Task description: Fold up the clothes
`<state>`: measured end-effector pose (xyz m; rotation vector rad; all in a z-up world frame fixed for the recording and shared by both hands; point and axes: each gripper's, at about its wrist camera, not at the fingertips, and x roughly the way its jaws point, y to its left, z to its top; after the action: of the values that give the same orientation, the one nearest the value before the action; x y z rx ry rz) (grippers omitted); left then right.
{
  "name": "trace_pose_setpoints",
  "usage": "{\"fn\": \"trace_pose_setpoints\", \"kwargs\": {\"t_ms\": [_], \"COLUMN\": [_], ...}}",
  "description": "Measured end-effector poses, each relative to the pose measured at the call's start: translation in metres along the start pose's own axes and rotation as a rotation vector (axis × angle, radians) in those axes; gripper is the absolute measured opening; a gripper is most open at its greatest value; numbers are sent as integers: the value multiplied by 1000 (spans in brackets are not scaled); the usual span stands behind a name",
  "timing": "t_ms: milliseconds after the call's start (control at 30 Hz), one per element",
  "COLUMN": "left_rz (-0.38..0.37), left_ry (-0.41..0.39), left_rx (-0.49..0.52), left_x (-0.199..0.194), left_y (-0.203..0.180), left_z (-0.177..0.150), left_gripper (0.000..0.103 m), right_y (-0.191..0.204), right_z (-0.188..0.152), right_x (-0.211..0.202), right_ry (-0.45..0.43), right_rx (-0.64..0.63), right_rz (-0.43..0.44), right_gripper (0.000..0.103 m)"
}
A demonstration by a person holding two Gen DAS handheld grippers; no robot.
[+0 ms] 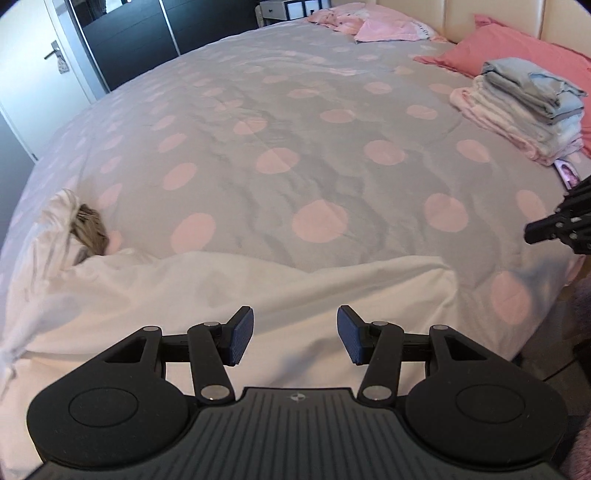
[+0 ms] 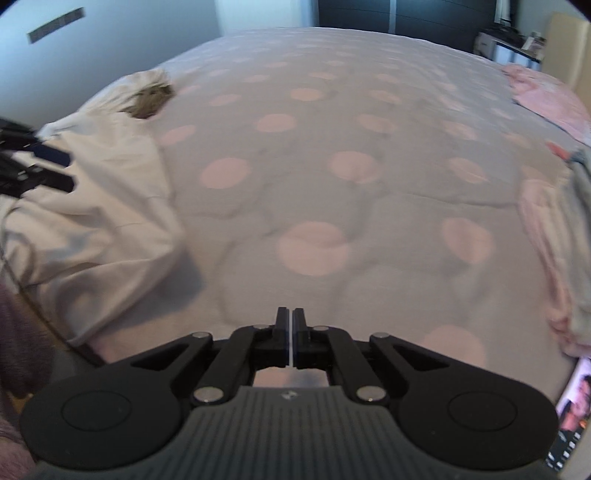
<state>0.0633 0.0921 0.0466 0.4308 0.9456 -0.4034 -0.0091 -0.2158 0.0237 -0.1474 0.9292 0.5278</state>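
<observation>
Hovering with fingers spread, left gripper (image 1: 295, 334) above white garment (image 1: 229, 295) on dotted duvet (image 1: 295, 155); right gripper (image 2: 289, 334) pressed together, empty.

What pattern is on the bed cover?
Grey bed cover with big pink dots, clearest from the left wrist.

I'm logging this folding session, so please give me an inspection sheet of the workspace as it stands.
Surface: bed with grey duvet, pink dots, lightly wrinkled.
Job's things: white garment spread unfolded at the near edge; folded stack by the pillows.
Clutter: crumpled pink cloth at the far side; a lit screen at the bed edge.
Grippers: left gripper open over the white garment; right gripper shut, empty, over the duvet.
Cables: thin cord beside the garment.
Surroundings: white door, dark wardrobe.
</observation>
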Motion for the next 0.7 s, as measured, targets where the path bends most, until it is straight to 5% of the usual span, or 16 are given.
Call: {"fn": "trace_pose_setpoints", "kwargs": {"t_ms": [133, 200, 233, 700], "left_rz": [103, 149, 169, 381], "left_ry": [18, 19, 18, 121], "left_rx": [-12, -30, -37, 48], "left_x": [3, 7, 10, 83], "left_y": [35, 56, 68, 215], "left_z": [3, 3, 4, 19], "left_gripper": [48, 48, 48, 54], "right_y": [24, 34, 38, 64], "right_z": [6, 9, 13, 69], "right_x": [10, 16, 20, 81], "right_ry": [-12, -17, -16, 54], "right_rx": [-28, -37, -40, -31], "right_rz": [102, 146, 158, 263], "right_gripper": [10, 35, 38, 49]}}
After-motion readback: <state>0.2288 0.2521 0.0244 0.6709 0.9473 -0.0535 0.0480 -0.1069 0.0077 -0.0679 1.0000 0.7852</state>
